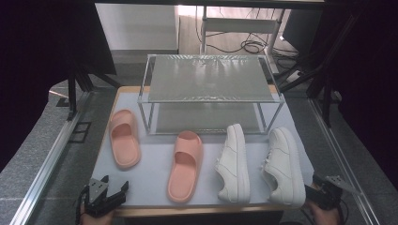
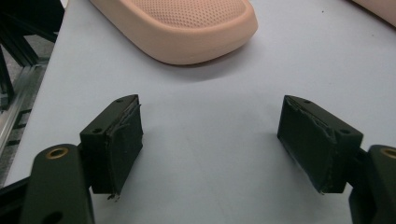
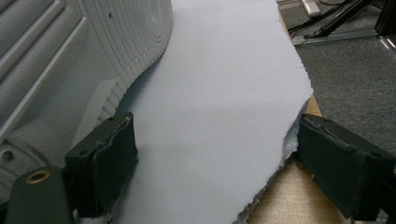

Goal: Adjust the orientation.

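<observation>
Four shoes lie on a pale mat (image 1: 155, 180) in front of a two-shelf metal rack (image 1: 209, 77), both shelves bare.

Left gripper (image 1: 114, 191) — at the near left corner of the mat, jaws wide apart, holding nothing. In the left gripper view the heel of the left slide (image 2: 182, 28) lies just ahead of the pads (image 2: 126, 140), not touching them. In the high view that slide (image 1: 125, 138) sits left of the rack; the second slide (image 1: 186, 165) lies mid-mat, well apart from it.

Right gripper (image 1: 309, 193) — at the near right corner, jaws wide, empty. In the right gripper view the right sneaker's sole (image 3: 70, 60) is just beside the left-hand pad; I cannot tell whether they touch. That sneaker (image 1: 283, 165) lies tipped on its side, the other sneaker (image 1: 234, 161) just to its left.

Handling, judged:
- Slides: one-piece moulded foam, matte, dimpled footbed. Likely very light and springy, gives under squeeze. Best hold — across the heel wall or over the strap; little slip expected.
- Sneakers: smooth white upper, ribbed rubber sole with ring tread. Heavier, sole stiff, upper soft. Grip across the heel counter or the collar; toe-end grip would let it swing.
</observation>
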A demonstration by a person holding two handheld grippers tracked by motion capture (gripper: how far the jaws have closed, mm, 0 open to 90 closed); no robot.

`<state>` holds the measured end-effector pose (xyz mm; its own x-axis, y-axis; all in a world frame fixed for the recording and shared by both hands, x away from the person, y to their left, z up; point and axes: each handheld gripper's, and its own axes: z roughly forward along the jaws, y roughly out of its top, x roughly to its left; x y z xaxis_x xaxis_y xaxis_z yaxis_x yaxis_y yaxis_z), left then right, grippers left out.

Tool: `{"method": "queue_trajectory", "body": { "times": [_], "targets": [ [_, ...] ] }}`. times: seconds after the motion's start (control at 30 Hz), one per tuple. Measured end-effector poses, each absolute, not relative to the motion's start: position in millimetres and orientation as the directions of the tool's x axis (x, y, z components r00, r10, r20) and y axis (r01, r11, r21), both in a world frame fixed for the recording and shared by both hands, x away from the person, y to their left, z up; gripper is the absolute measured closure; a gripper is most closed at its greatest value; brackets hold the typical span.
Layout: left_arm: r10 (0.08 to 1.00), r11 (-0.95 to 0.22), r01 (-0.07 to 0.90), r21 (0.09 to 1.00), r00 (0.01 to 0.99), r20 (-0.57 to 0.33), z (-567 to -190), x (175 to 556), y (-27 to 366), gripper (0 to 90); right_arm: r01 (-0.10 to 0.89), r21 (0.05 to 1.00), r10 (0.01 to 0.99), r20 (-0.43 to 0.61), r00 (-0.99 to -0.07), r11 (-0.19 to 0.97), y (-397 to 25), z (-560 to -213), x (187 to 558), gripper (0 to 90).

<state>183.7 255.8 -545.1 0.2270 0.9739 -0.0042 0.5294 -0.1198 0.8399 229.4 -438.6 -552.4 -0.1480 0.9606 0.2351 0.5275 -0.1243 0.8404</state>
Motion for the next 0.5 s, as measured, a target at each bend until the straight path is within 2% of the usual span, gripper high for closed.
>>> {"method": "queue_trajectory", "body": {
  "times": [0.5],
  "targets": [
    [0.980,-0.094,0.538,0.838,0.198,-0.017,-545.0,185.0,252.7,19.9,0.533,0.837,0.960,0.238,-0.149,-0.125,-438.6,-552.1,230.1,12.3]
  ]
}}
